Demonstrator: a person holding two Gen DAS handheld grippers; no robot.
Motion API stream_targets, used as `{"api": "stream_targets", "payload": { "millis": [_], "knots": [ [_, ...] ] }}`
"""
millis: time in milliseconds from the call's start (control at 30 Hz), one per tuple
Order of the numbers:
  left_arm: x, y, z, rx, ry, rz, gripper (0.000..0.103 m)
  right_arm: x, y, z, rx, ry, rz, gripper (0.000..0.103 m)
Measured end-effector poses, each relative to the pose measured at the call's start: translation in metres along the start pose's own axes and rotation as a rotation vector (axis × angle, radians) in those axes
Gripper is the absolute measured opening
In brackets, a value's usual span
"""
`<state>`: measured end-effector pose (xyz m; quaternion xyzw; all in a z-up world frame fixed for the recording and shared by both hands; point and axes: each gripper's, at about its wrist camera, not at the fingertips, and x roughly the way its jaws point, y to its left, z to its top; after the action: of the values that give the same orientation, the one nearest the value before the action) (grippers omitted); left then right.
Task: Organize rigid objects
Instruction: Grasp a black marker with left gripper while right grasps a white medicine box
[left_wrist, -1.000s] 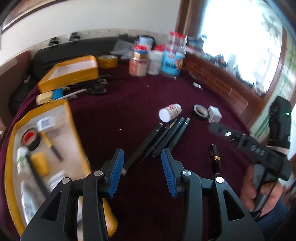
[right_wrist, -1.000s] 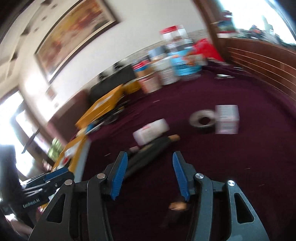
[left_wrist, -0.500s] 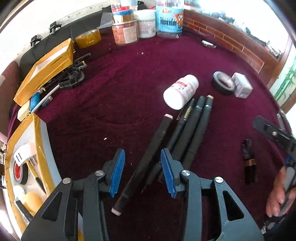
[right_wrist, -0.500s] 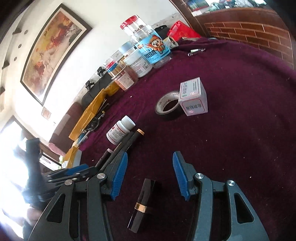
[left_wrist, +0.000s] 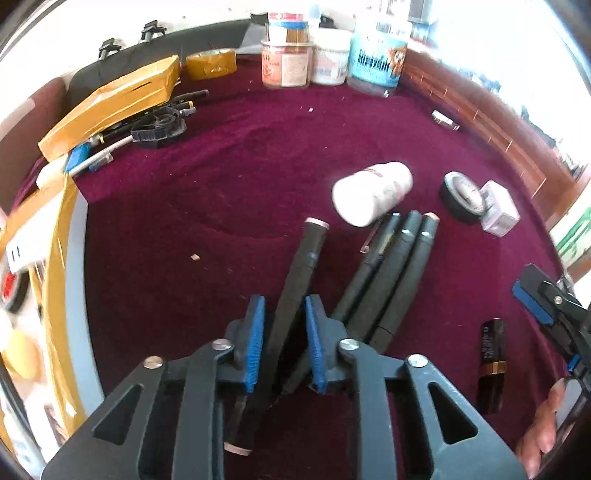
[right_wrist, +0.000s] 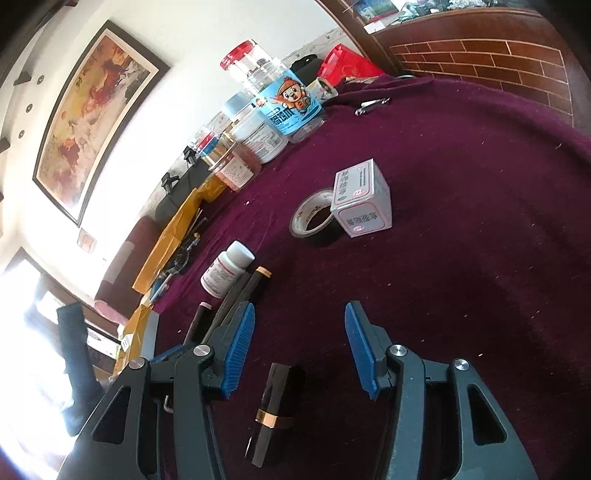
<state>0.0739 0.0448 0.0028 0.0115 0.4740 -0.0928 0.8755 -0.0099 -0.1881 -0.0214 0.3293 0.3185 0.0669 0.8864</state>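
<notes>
Maroon cloth covers the surface, with broad bare room ahead and to the left of the left tool. A yellow-edged tray bounds it on the far left; jars stand in a row along the far edge. The left tool's jaws are closing around a lone black marker, its blue pads hard against the barrel, though contact is hard to confirm. Just right of it three more markers lie side by side, a white pill bottle at their far tips, then a tape roll touching a small white box.

The marker's near end passes under the tool body, partly hidden. The tray's contents are blurred.

The right wrist view alone shows the right tool released, jaws apart over a black lipstick tube with a gold band, lying between but not touched. It also shows a framed painting on the wall.
</notes>
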Motion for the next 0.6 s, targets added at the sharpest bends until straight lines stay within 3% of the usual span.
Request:
{"api": "stream_targets", "payload": {
  "millis": [167, 367, 467, 600],
  "knots": [
    [0.001, -0.006, -0.001, 0.003, -0.051, -0.026, 0.017, -0.018, 0.002, 0.009, -0.066, -0.011, -0.061, 0.046],
    [0.003, -0.006, -0.002, 0.027, -0.07, -0.037, 0.017, -0.038, -0.001, 0.049, -0.073, -0.027, -0.176, 0.047],
    [0.003, -0.008, -0.003, 0.042, -0.075, -0.025, 0.017, -0.011, 0.01, 0.073, -0.124, 0.063, -0.24, 0.05],
    [0.003, -0.011, -0.005, 0.059, -0.087, -0.007, 0.017, 0.022, 0.011, 0.092, -0.116, 0.093, -0.298, 0.05]
  ]
}}
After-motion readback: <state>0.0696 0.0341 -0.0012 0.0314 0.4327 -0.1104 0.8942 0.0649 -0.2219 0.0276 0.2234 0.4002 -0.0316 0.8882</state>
